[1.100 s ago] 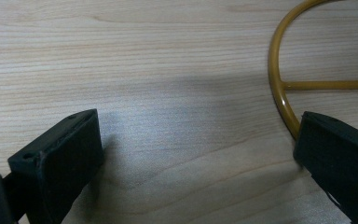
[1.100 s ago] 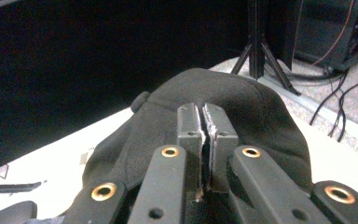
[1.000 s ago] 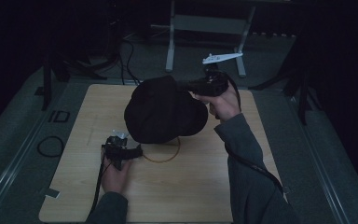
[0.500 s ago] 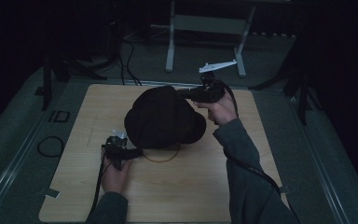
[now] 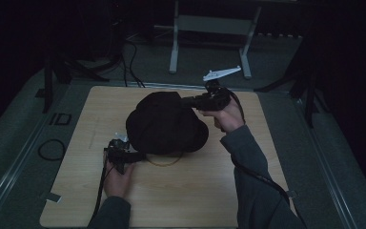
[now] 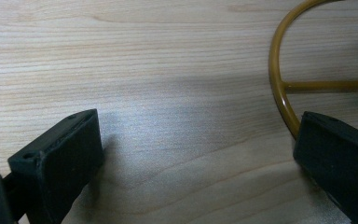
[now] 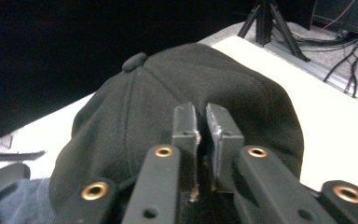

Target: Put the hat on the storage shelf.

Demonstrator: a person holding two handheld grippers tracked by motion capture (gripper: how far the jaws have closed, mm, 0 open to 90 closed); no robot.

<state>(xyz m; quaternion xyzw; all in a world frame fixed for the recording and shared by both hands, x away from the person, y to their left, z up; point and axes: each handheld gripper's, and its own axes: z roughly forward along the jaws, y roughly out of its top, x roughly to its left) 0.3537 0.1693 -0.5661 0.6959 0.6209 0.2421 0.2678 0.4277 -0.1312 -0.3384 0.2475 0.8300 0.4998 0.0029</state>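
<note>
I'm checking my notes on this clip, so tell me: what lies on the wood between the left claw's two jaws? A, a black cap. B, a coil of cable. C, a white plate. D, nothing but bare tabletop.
D: in the left gripper view the left claw stands wide open over the bare wooden table, with the yellow-brown wire ring off by one jaw.

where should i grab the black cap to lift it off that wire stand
Grip the black fabric cap at its rear rim, coming in level from the far right, where the right gripper sits with a narrow slit between its jaws. The domed crown offers no edge; the thin rim does. The brown wire ring stand stays underneath.
</note>
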